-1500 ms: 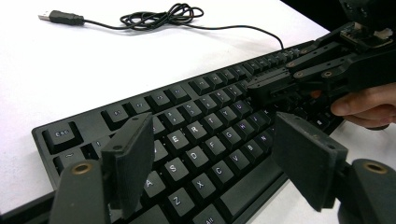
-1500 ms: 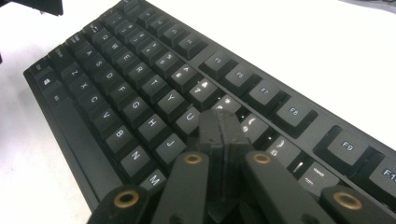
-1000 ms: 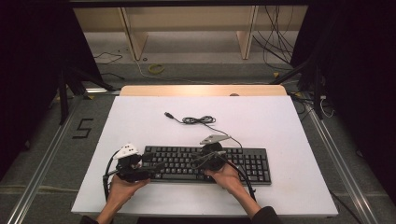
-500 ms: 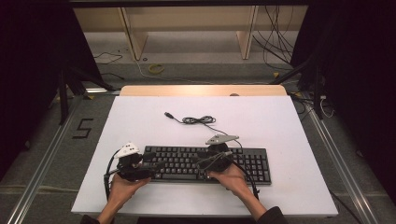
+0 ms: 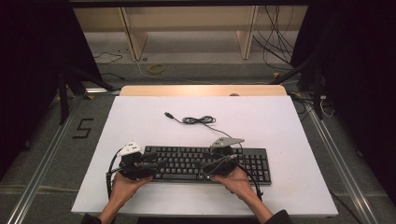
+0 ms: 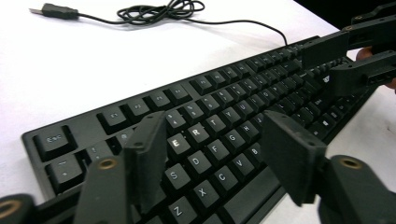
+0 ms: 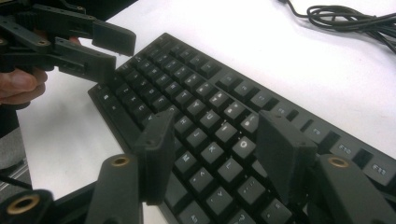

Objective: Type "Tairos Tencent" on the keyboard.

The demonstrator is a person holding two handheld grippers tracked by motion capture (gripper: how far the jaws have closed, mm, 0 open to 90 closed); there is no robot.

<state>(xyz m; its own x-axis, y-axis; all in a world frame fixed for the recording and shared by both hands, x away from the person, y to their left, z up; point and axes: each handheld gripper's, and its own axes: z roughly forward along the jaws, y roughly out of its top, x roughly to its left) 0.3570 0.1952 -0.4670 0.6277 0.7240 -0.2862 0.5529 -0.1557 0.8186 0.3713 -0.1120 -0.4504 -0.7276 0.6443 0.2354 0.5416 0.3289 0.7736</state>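
Note:
A black keyboard (image 5: pixel 187 163) lies flat near the front of the white table (image 5: pixel 280 121); its black cable (image 5: pixel 198 120) coils behind it and ends in a USB plug (image 5: pixel 169 115). My left gripper (image 5: pixel 150 159) hovers over the keyboard's left end, pointing right. It is open; its jaws have just been closing a little, with only keys (image 6: pixel 205 140) beneath them. My right gripper (image 5: pixel 208 166) hovers over the middle keys, pointing left. It is open; its jaws have just been opening, and they hold nothing. Each gripper view shows the other gripper farther off: the right gripper (image 6: pixel 334 64) and the left gripper (image 7: pixel 108 52).
The table has a wooden strip (image 5: pixel 203 90) along its far edge. Beyond it are wooden shelf legs (image 5: pixel 130 37) and loose cables (image 5: pixel 156 68) on the floor. Metal rails (image 5: pixel 46 158) run along both sides of the table.
The right gripper has shifted a little to the right along the keyboard and its jaws have spread apart. The left gripper stays at the left end.

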